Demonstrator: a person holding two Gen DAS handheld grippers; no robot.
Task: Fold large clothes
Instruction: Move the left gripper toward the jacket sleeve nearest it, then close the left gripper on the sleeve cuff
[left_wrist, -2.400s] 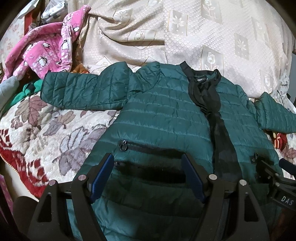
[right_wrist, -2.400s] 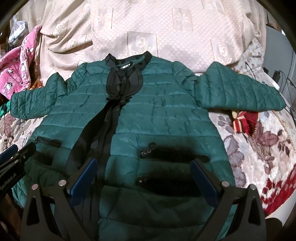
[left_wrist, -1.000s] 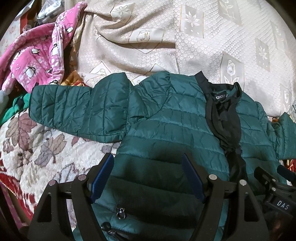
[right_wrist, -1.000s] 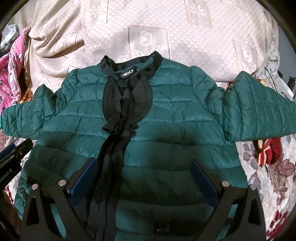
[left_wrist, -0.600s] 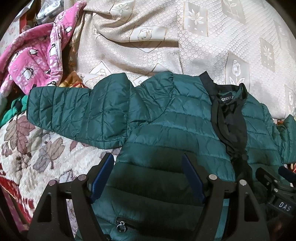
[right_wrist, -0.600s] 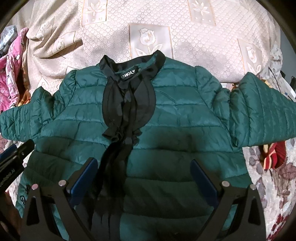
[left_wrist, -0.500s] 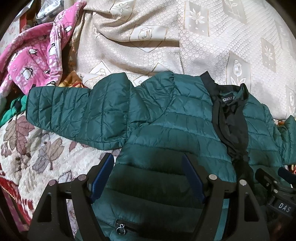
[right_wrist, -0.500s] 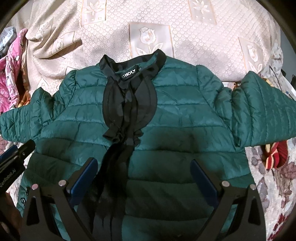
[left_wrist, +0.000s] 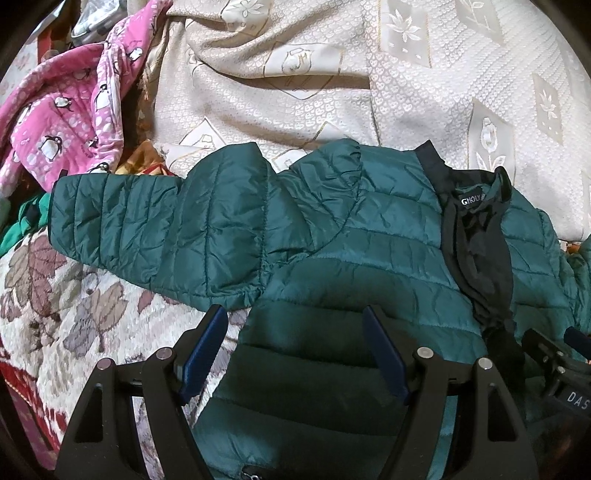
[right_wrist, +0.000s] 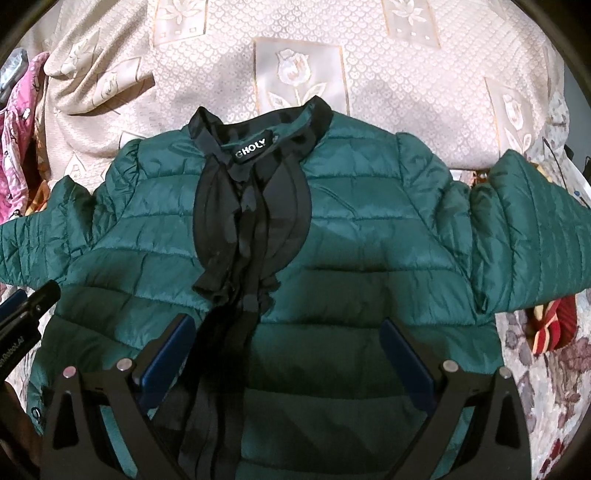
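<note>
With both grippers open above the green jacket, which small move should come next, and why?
Probably the left gripper should reach to the left sleeve and close on it: the jacket lies flat, sleeves spread, nothing folded yet.

Dark green quilted jacket (right_wrist: 369, 229) with black collar (right_wrist: 258, 155); cream floral bedspread (right_wrist: 295, 74); pink penguin-print garment (left_wrist: 70, 110) upper left.

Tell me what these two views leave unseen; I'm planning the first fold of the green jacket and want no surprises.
- Green jacket hem: hidden in both views behind the open left claw and right claw and cut by the bottom edge.
- Right sleeve cuff: cut off by the right wrist view's edge.
- Left pocket zipper: only its pull shows at the left view's bottom edge.
- Red striped item: partly under the sleeve, unidentifiable.
</note>
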